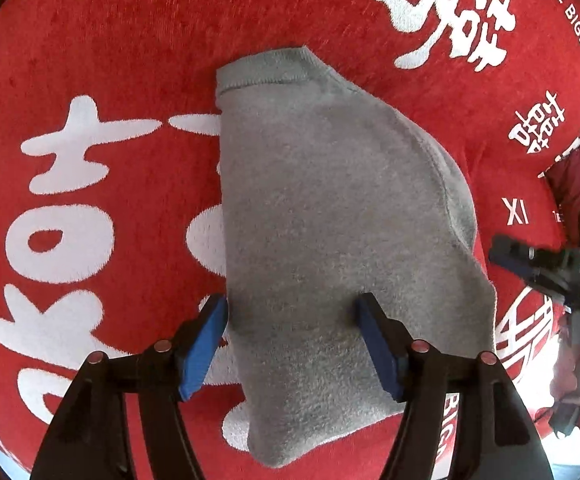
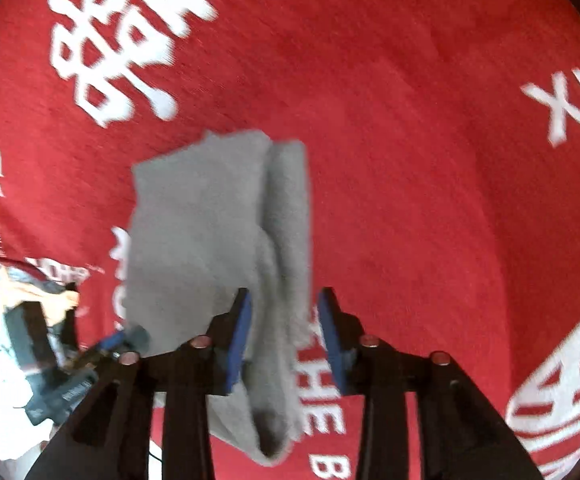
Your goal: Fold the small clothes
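both wrist views steeply downward, close over shared grey garment (image 1: 330, 220), red cloth (image 1: 109, 40)

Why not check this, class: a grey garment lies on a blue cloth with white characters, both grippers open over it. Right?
One error: the cloth is red, not blue, as the left wrist view shows. The grey garment does lie on it, with the left gripper and right gripper open over it.

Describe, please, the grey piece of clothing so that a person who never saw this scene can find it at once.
A big red fuzzy cloth with white printed characters covers the whole surface. Near its middle lies one small grey fleece garment, folded, with a ribbed band at its far end. It is the only grey thing on the red cloth, and it lies under the open blue-padded left gripper.
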`<state>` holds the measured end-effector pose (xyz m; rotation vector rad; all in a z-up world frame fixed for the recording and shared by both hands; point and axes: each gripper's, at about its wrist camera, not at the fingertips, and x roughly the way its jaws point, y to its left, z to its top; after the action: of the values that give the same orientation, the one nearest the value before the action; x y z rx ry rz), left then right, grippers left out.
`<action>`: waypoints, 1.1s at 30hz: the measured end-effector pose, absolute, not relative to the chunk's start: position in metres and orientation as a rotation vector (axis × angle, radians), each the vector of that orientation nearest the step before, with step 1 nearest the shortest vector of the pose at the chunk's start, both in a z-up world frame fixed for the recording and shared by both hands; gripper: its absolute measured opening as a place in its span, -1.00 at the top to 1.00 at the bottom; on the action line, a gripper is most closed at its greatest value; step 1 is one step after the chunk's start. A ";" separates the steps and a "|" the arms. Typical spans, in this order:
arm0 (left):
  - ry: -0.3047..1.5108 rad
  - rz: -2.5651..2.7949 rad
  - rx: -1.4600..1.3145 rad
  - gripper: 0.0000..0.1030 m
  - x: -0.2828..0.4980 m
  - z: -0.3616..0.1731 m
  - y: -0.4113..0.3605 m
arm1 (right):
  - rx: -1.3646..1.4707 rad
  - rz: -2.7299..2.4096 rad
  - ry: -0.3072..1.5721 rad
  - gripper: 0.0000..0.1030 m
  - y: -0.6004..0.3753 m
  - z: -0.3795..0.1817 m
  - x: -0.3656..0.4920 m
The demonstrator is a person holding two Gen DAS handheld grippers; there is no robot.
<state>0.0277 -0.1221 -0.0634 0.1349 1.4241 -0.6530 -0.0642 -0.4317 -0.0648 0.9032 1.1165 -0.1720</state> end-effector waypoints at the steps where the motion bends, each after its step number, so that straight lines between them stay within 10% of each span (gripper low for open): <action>1: 1.415 -0.654 0.129 -0.32 0.029 -0.060 -0.122 | 0.912 -0.150 1.112 0.07 -0.433 -0.066 -0.055; 6: 1.386 -0.656 0.115 -0.32 0.042 -0.050 -0.124 | 0.981 -0.109 1.171 0.12 -0.436 -0.090 -0.014; 10: 1.407 -0.653 0.142 -0.32 0.045 -0.060 -0.130 | 0.808 -0.093 1.202 0.55 -0.422 -0.078 -0.007; 20: 1.459 -0.634 0.111 -0.32 0.040 -0.072 -0.134 | 0.845 -0.139 1.235 0.55 -0.425 -0.089 -0.021; 27: 1.469 -0.626 0.117 -0.32 0.040 -0.072 -0.135 | 0.842 -0.145 1.233 0.51 -0.424 -0.076 -0.031; 33: 1.473 -0.633 0.124 -0.32 0.041 -0.073 -0.137 | 0.845 -0.120 1.212 -0.03 -0.429 -0.068 -0.034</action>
<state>0.0414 -0.1369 -0.0729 0.1244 1.4727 -0.6326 -0.0341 -0.4287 -0.0684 0.8448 1.2122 -0.1204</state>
